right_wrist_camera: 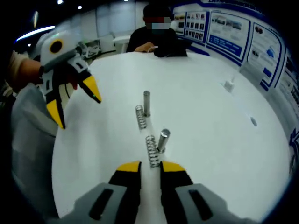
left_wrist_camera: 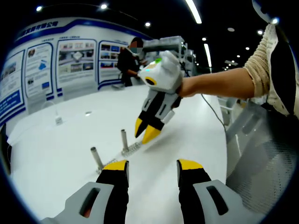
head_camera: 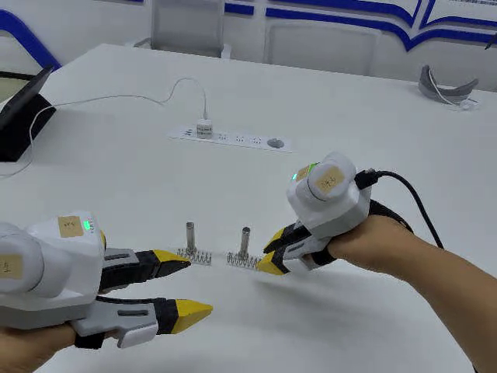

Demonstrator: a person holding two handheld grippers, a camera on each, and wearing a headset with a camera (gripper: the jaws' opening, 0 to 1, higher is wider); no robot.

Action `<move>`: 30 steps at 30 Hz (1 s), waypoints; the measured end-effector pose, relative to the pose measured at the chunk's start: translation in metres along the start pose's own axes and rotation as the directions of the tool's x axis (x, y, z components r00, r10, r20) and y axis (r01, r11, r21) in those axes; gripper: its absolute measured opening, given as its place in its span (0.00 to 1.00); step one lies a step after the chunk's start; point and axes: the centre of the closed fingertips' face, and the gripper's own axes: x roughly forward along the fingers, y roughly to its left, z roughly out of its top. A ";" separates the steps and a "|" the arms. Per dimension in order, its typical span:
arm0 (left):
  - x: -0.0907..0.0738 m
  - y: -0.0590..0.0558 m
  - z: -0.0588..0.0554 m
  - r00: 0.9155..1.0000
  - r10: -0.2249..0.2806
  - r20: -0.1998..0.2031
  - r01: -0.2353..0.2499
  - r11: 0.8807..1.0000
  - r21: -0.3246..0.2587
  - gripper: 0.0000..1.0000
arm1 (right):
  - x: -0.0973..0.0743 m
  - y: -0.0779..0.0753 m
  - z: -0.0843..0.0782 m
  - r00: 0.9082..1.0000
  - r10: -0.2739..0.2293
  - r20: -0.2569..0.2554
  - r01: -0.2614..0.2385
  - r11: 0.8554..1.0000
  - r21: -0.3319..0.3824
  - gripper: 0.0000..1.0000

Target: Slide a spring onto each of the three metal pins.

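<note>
Two pins [head_camera: 190, 237] stand on the bench [head_camera: 349, 116], each with a spring lying at its foot. The right hand-held gripper [head_camera: 272, 250], jaws slightly apart and empty, points its tips at one spring [head_camera: 243, 261]. The left hand-held gripper [head_camera: 198, 287] gapes wide, empty, just beside the other spring [head_camera: 194, 256].

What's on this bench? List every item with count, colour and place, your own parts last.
table: one, white, under everything
metal pins: two, silver, upright, front middle
springs: two, silver, lying flat, one beside each pin
power strip: one, white, mid-table beyond the pins
plug: one, white, in the strip
dark device: one, black, far left edge
curved object: one, grey, far right
left gripper: one, white with black-and-yellow jaws, wide apart, low left
right gripper: one, same colours, jaws a little apart, tips by the right-hand spring
</note>
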 end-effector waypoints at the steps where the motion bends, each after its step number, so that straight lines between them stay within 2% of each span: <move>1: 0.000 0.000 0.000 1.000 0.000 0.000 0.000 1.000 0.000 0.42 | 0.002 0.000 0.000 1.000 0.002 -0.005 -0.002 1.000 -0.001 0.17; 15: -0.003 0.002 -0.002 1.000 0.007 -0.008 -0.007 1.000 -0.004 0.41 | 0.020 -0.002 -0.007 0.997 0.040 -0.061 -0.040 0.999 -0.003 0.16; 26: -0.003 0.003 -0.001 1.000 0.009 -0.010 -0.009 1.000 -0.004 0.41 | 0.022 -0.001 -0.011 0.995 0.054 -0.079 -0.054 0.998 -0.007 0.12; 30: -0.003 0.004 -0.001 1.000 0.011 -0.010 -0.011 1.000 -0.003 0.41 | 0.019 0.003 -0.013 0.994 0.058 -0.089 -0.059 0.998 -0.014 0.12</move>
